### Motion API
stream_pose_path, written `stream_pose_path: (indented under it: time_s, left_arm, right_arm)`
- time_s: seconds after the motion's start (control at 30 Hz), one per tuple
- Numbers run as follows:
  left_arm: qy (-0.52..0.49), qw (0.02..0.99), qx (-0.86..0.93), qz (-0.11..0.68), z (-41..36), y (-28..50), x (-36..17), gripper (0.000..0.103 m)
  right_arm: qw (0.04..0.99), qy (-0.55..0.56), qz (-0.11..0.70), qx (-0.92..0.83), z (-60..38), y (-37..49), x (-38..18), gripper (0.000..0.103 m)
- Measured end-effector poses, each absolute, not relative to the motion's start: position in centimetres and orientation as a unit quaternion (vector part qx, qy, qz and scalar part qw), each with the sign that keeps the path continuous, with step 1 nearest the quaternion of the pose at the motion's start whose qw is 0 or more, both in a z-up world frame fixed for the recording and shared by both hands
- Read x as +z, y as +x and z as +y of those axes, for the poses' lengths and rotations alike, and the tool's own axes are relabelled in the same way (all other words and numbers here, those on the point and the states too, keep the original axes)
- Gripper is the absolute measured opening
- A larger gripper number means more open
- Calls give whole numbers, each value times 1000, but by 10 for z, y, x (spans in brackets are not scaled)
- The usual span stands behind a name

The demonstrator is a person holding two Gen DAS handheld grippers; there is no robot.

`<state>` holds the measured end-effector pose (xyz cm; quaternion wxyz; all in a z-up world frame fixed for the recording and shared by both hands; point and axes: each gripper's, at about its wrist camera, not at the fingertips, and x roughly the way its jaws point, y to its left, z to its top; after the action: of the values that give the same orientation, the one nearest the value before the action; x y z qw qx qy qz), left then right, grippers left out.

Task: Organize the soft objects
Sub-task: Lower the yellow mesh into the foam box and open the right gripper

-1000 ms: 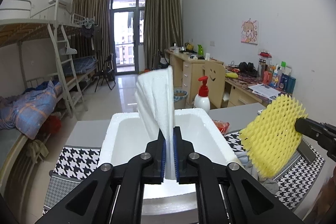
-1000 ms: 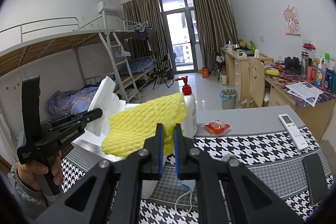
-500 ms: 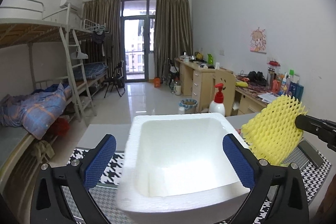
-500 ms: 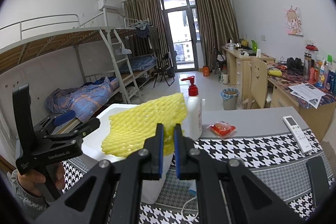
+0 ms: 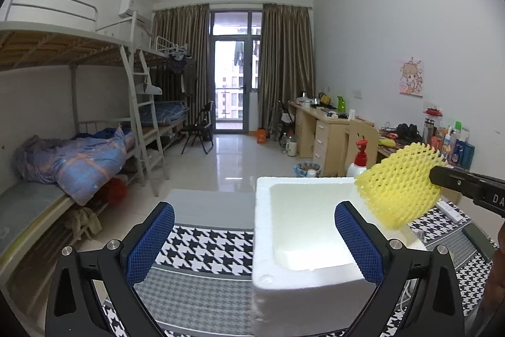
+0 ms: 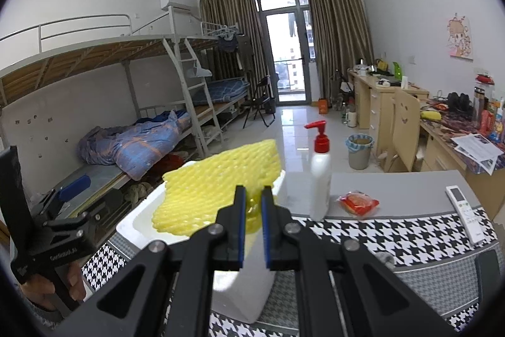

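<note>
- While your right gripper (image 6: 252, 204) points slightly down toward the table, its jaws are clamped on one edge of the yellow foam net (image 6: 217, 188), with the blue pads pressed against it.
- The yellow foam net fans out up and to the left of those jaws; in the left wrist view it hangs over the right rim of the white foam box (image 5: 262, 229), above the cavity and clear of the box floor.
- Your left gripper (image 5: 252, 239) stands with its jaws spread wide and nothing between the pads; the right pad shows in front of the box cavity, the left pad over the houndstooth cloth (image 5: 208, 245) beside the box.
- The white foam box sits on the houndstooth cloth, open side up; what lies on its floor cannot be told from either view.
- A white pump bottle (image 6: 320, 176) with a red top stands upright just behind the box's far corner, on the grey table (image 6: 394, 185).
- A red packet (image 6: 358, 202) lies near the bottle, and a white remote (image 6: 464, 212) lies well apart toward the right edge.
- Your hand (image 6: 47, 286) grips the left gripper's handle at the lower left of the right wrist view.
</note>
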<state>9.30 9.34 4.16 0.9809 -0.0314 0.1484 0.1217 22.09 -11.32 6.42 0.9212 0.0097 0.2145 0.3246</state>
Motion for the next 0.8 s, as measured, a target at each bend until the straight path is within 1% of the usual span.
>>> stream_pose_path:
  time_s: [0.8]
  left_arm:
    - [-39,977,143,153,114,81,28,102]
  right_arm:
    - [902,-48,256,344,-57,230,48,12]
